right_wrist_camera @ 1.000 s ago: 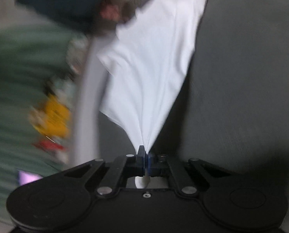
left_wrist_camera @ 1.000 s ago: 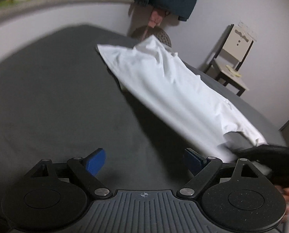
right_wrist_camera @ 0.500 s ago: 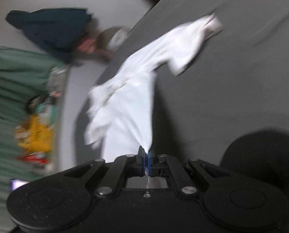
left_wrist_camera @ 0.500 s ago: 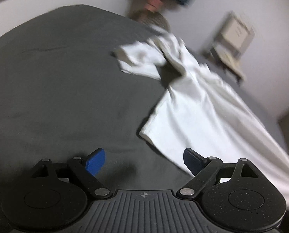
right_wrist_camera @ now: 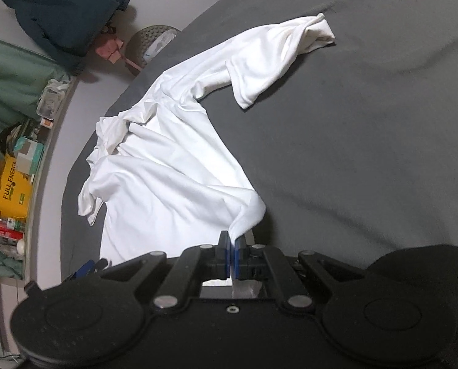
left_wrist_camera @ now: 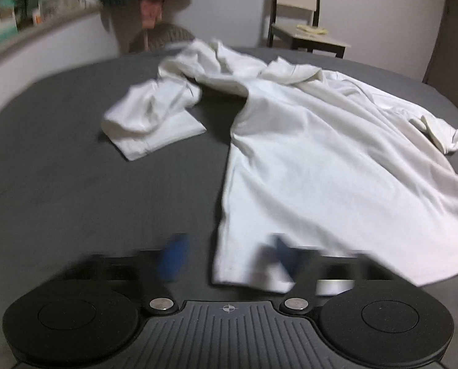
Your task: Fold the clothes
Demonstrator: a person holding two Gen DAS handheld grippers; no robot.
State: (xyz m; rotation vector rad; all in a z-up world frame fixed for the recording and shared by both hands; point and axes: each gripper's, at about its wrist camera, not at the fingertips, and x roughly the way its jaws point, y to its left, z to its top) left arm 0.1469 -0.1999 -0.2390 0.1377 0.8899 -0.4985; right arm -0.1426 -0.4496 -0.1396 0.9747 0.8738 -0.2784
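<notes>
The dark grey bed [left_wrist_camera: 75,169] carried just one thing, a white shirt [left_wrist_camera: 321,153] sprawled across it, rumpled up at the collar end, one sleeve [right_wrist_camera: 275,61] flung out flat over faint creases in the grey cover.

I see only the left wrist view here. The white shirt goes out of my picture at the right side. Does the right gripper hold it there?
Observer: Yes. The right gripper is shut on a bunched edge of the white shirt.
Operator: Is this edge lying flat, or lifted?
Observer: Lifted, it seems; the cloth rises in a peak to the gripper, above the grey sheet.
Operator: Is anything on that side that I cannot see?
Observer: A yellow box stands on the ledge beyond the sheet's edge.
</notes>
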